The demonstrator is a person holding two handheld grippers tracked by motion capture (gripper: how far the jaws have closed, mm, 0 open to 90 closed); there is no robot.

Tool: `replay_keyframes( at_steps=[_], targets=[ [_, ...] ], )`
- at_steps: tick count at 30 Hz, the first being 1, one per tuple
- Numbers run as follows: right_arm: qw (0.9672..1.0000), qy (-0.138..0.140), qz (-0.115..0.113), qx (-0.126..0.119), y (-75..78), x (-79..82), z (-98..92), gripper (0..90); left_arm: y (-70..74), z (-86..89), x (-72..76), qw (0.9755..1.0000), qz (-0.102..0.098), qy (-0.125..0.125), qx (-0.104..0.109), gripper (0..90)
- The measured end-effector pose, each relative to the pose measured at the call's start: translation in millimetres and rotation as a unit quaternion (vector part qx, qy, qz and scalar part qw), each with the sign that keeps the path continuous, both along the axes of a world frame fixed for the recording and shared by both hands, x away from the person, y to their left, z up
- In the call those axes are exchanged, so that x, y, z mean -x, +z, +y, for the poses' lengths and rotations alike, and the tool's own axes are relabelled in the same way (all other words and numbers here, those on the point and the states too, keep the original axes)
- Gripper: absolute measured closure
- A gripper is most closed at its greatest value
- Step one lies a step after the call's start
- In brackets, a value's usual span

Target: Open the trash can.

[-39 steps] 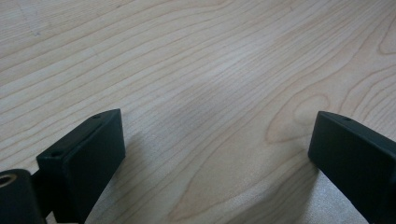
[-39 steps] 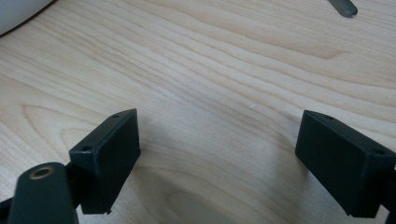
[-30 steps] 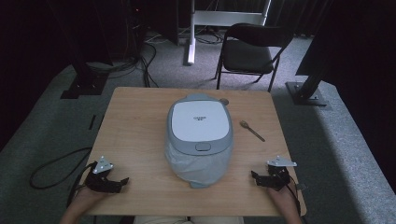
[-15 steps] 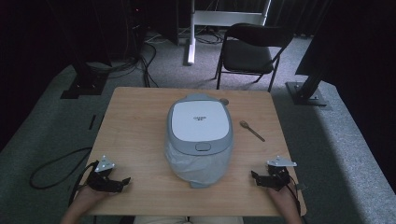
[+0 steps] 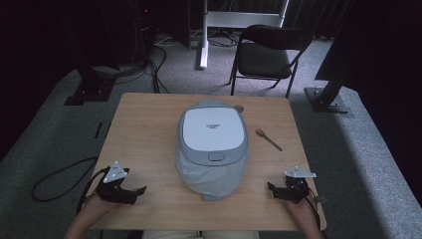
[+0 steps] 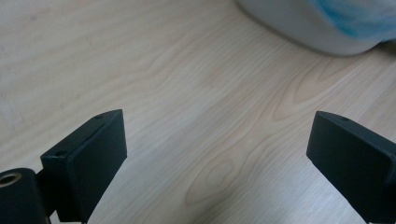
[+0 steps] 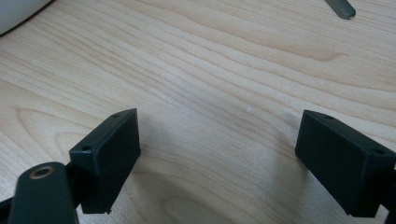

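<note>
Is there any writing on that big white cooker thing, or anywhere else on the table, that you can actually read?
Rice cooker lid: a short dark mark, probably a brand name, sits at the middle of the white panel, too small and blurred to read.
Spoon, table and both hand-held grippers: no writing visible.

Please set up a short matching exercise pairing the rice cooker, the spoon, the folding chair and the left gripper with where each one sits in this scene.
Things:
1. rice cooker
2. spoon
3. folding chair
4. left gripper

Places:
A. on the floor beyond the table's far edge
B. at the table's near left corner, jaws open
C. in the middle of the table, lid closed
D. lying on the table to the cooker's right

Pairs: 1-C, 2-D, 3-A, 4-B
</note>
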State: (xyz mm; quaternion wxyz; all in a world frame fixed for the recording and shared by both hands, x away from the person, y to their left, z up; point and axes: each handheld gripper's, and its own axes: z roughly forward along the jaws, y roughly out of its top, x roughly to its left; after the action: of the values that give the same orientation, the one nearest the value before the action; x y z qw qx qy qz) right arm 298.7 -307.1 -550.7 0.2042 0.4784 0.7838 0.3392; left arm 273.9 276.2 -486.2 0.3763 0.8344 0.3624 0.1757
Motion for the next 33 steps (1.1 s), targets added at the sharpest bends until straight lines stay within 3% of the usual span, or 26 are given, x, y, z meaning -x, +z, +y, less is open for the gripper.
replay_keyframes(
  at_steps=[4, 14, 18, 19, 24, 27, 33],
  targets=[
    [1.0, 0.0, 0.0, 0.0, 0.0, 0.0, 0.0, 13.2, 14.1, -8.9, 2.9, 0.9998, -0.013, -0.017, 0.001, 5.1],
    [1.0, -0.001, 0.0, -0.001, -0.1, -0.1, 0.1, 13.2, 48.4, -26.4, 10.2, 0.9968, -0.041, -0.06, 0.032, 5.1],
    [1.0, 0.0, 0.0, 0.0, -0.1, -0.1, -0.1, 13.2, 55.0, -29.0, 10.6, 0.9959, -0.04, -0.068, 0.044, 5.2],
    [1.0, 0.0, 0.0, 0.0, -0.1, -0.1, 0.0, 13.2, 62.9, -31.8, 11.0, 0.9942, -0.041, -0.08, 0.059, 6.5],
    [1.0, 0.0, 0.0, 0.0, -0.1, -0.1, -0.1, 13.2, 75.0, -37.2, 12.8, 0.9922, -0.052, -0.093, 0.065, 6.5],
    [1.0, 0.0, 0.0, 0.0, -0.1, -0.1, -0.1, 13.3, 82.5, -39.3, 13.8, 0.99, -0.055, -0.101, 0.082, 6.5],
    [1.0, -0.001, 0.0, 0.0, -0.1, -0.1, 0.0, 13.3, 94.5, -45.3, 15.6, 0.9879, -0.07, -0.11, 0.084, 6.5]
  ],
)
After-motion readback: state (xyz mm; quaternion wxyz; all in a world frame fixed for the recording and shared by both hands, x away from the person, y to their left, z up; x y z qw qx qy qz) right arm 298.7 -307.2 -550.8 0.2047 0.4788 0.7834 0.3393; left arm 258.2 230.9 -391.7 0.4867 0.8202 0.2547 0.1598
